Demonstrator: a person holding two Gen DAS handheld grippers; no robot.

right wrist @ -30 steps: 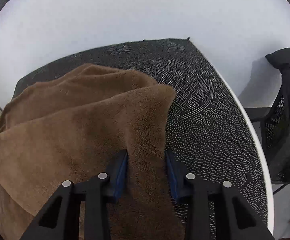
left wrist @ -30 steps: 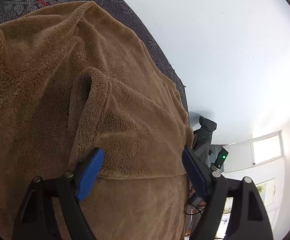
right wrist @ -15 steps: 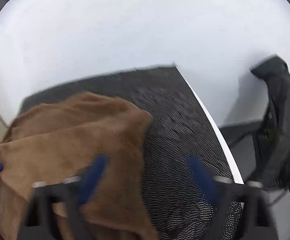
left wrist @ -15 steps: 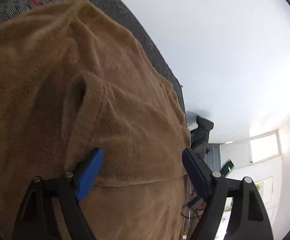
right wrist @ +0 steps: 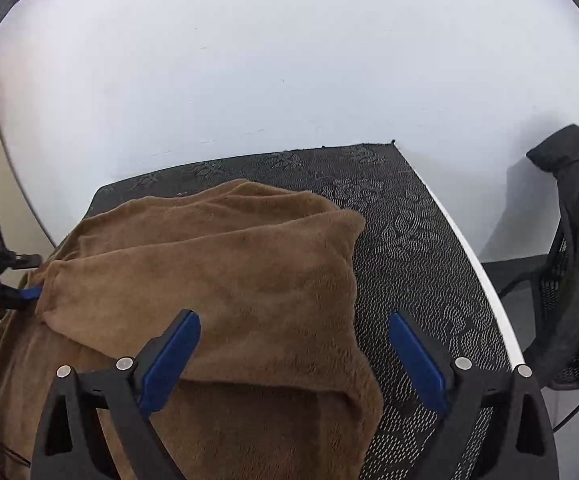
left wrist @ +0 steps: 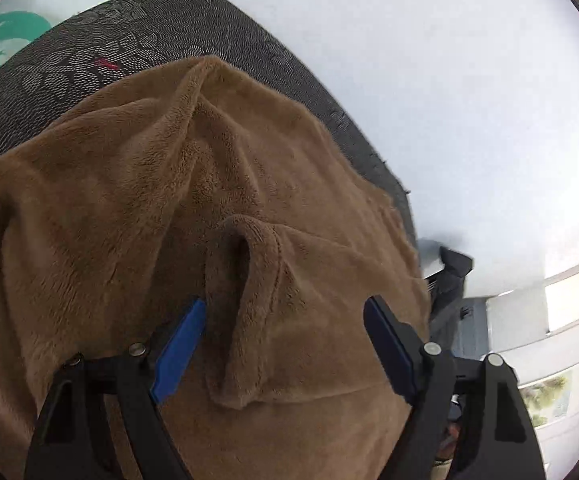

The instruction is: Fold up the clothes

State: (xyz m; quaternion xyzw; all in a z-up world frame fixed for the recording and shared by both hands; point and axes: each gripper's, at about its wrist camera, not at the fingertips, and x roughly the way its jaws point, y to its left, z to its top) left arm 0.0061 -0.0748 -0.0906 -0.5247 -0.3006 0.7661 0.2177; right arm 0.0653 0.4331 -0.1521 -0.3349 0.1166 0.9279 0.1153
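A brown fleece garment point(left wrist: 137, 208) lies part-folded on the dark patterned tablecloth point(left wrist: 89, 52). My left gripper point(left wrist: 285, 320) stands open just above it, and a hemmed flap point(left wrist: 261, 312) lies loose between its blue pads without being pinched. In the right wrist view the garment point(right wrist: 225, 264) fills the left half of the tablecloth point(right wrist: 409, 248). My right gripper point(right wrist: 293, 320) is wide open over the garment's right edge and holds nothing. One blue fingertip point(right wrist: 29, 292) of the left gripper touches the garment's left edge there.
The table's white right edge point(right wrist: 485, 280) runs diagonally. Beyond it stands a mesh chair with a dark jacket point(right wrist: 577, 232) draped over it, seen also as the jacket point(left wrist: 453, 276) in the left wrist view. A white wall stands behind the table. A window point(left wrist: 573, 300) is at the far right.
My right gripper let go of the garment's right edge, opened wide and drew back and upward. The left gripper stayed open and shifted a little, showing more of the tablecloth.
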